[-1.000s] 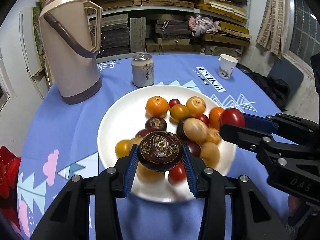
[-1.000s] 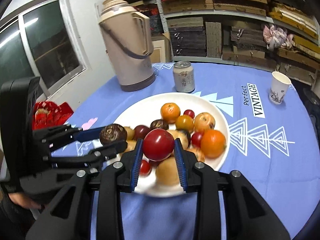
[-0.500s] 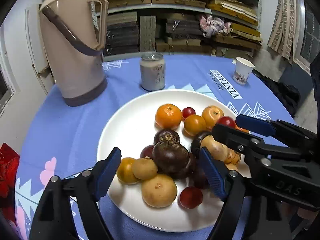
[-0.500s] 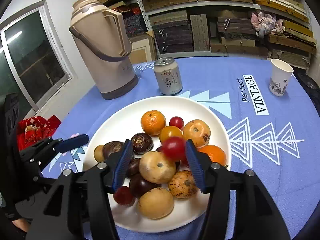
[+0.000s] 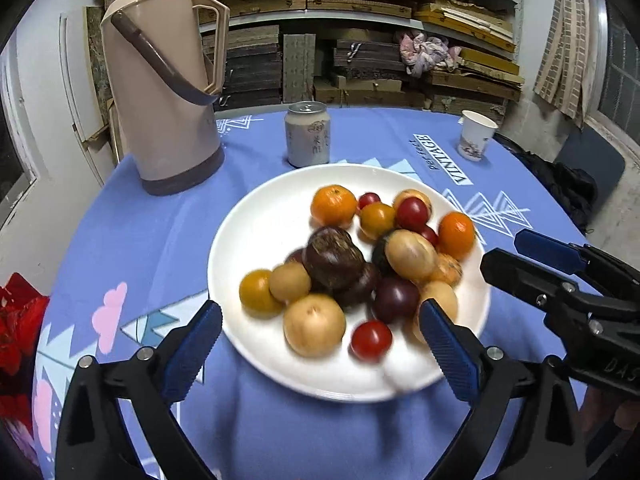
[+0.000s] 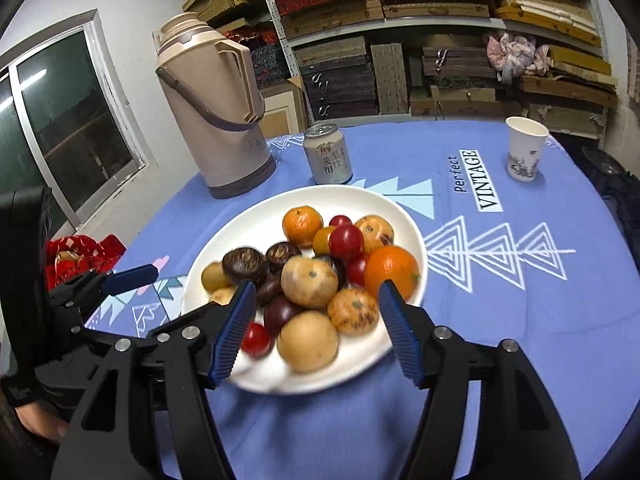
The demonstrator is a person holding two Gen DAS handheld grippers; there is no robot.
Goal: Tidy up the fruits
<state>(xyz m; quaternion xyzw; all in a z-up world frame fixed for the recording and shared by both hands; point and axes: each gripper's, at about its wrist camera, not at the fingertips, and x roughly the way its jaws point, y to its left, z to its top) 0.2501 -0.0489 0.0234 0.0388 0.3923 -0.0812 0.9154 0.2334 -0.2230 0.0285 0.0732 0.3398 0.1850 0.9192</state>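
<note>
A white plate (image 5: 248, 216) (image 6: 236, 236) on the blue tablecloth holds a heap of several fruits: oranges, red tomatoes, tan round fruits and dark ones. A dark brown fruit (image 5: 332, 258) (image 6: 245, 266) lies on top of the heap at its left. A red tomato (image 5: 412, 214) (image 6: 346, 241) rests high at the back right. My left gripper (image 5: 320, 310) hovers at the plate's near edge, its jaws opening wide, gripping nothing. My right gripper (image 6: 317, 288) (image 5: 504, 250) stands over the near fruits, jaws opening too, its pads touching none.
A tall beige thermos (image 5: 168, 92) (image 6: 216, 120) stands at the back left. A drink can (image 5: 307, 134) (image 6: 328, 154) is just behind the plate, and a paper cup (image 5: 476, 134) (image 6: 524, 148) at the back right. A red bag (image 5: 20, 320) lies off the table's left edge.
The left gripper let go of the dark brown fruit, the right gripper of the red tomato; both fruits now lie on the heap. Both grippers drew back from the plate with jaws spreading.
</note>
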